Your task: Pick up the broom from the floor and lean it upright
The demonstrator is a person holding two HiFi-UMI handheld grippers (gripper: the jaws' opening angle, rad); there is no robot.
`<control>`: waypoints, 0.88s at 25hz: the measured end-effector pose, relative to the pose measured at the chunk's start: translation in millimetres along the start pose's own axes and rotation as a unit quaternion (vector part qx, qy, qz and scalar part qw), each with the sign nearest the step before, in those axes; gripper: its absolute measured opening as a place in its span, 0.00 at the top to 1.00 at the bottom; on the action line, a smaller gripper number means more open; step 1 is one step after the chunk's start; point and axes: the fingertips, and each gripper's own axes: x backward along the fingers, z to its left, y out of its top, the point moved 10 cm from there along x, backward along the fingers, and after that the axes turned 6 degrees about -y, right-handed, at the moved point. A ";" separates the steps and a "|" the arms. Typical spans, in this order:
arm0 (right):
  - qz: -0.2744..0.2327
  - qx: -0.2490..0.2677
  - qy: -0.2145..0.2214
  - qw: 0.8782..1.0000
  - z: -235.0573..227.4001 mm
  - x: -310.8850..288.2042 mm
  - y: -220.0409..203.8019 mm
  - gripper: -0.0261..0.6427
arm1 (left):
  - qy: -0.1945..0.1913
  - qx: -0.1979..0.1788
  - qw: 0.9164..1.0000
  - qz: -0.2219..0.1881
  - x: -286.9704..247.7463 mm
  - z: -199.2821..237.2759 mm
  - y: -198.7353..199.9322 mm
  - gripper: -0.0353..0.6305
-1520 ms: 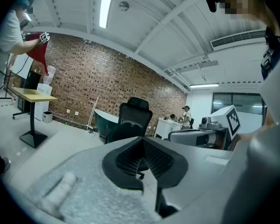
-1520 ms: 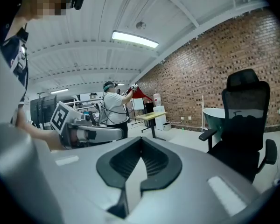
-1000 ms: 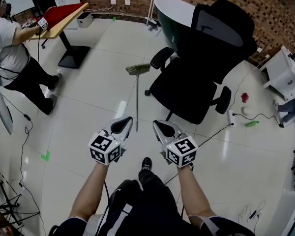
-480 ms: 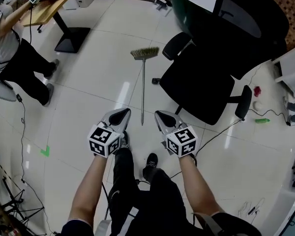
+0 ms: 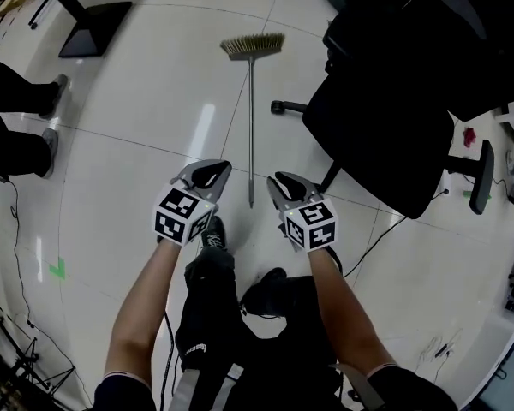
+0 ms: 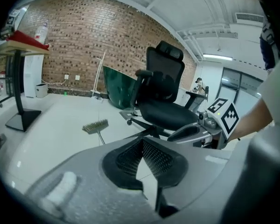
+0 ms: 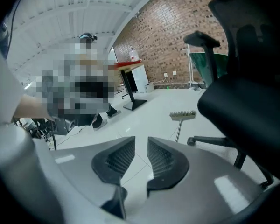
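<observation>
The broom (image 5: 251,118) lies flat on the white tiled floor, bristle head (image 5: 253,45) far from me and the thin handle's end (image 5: 251,202) near me. My left gripper (image 5: 216,172) hovers just left of that end, its tips touching and nothing in them. Just right of the end is my right gripper (image 5: 279,181); its jaws are opening, with only floor showing between them. The left gripper view has the broom head (image 6: 95,126) beyond the shut left gripper (image 6: 141,141). Past the parted right gripper (image 7: 141,142), the broom head (image 7: 183,115) shows in the right gripper view.
A black office chair (image 5: 394,101) stands close on the right of the broom, one castor (image 5: 277,107) near the handle. A person's legs (image 5: 17,110) and a desk base (image 5: 90,28) are at the left. Cables (image 5: 385,229) trail at the right. My own shoe (image 5: 212,229) is below the grippers.
The view has dropped closer to the floor and the broom looks larger. Both grippers have sunk toward the handle's near end, one on each side of it.
</observation>
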 end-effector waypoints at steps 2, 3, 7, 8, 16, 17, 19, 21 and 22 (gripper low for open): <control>0.017 0.000 -0.007 1.000 -11.1 -39.3 -31.5 0.81 | -0.010 0.003 1.000 0.007 -27.1 22.5 -21.5 0.95; 0.027 -0.001 -0.012 1.000 -16.2 -58.5 -49.5 0.80 | -0.017 0.002 1.000 0.010 -39.9 31.8 -32.7 0.95; 0.070 -0.018 -0.033 0.997 -34.6 -128.6 -129.1 0.75 | -0.036 -0.003 0.999 0.025 -85.2 64.6 -86.0 0.95; 0.077 -0.023 -0.038 0.996 -39.2 -145.2 -147.3 0.75 | -0.039 -0.003 0.999 0.029 -95.6 73.2 -99.3 0.95; 0.127 -0.050 -0.061 0.989 -60.8 -239.5 -251.6 0.69 | -0.007 0.028 0.998 0.064 -153.4 124.3 -205.1 0.95; 0.133 -0.052 -0.061 0.988 -58.8 -246.3 -260.4 0.69 | -0.008 0.030 0.997 0.069 -157.2 125.0 -215.4 0.95; 0.142 -0.059 -0.065 0.986 -52.7 -257.9 -274.3 0.66 | -0.013 0.033 0.996 0.077 -161.5 124.6 -231.2 0.95; 0.146 -0.060 -0.079 0.984 -46.0 -267.1 -281.4 0.64 | -0.014 0.036 0.996 0.082 -161.6 124.7 -238.7 0.95; 0.148 -0.058 -0.089 0.983 -42.8 -269.7 -283.9 0.64 | -0.014 0.037 0.996 0.085 -160.4 124.0 -240.2 0.95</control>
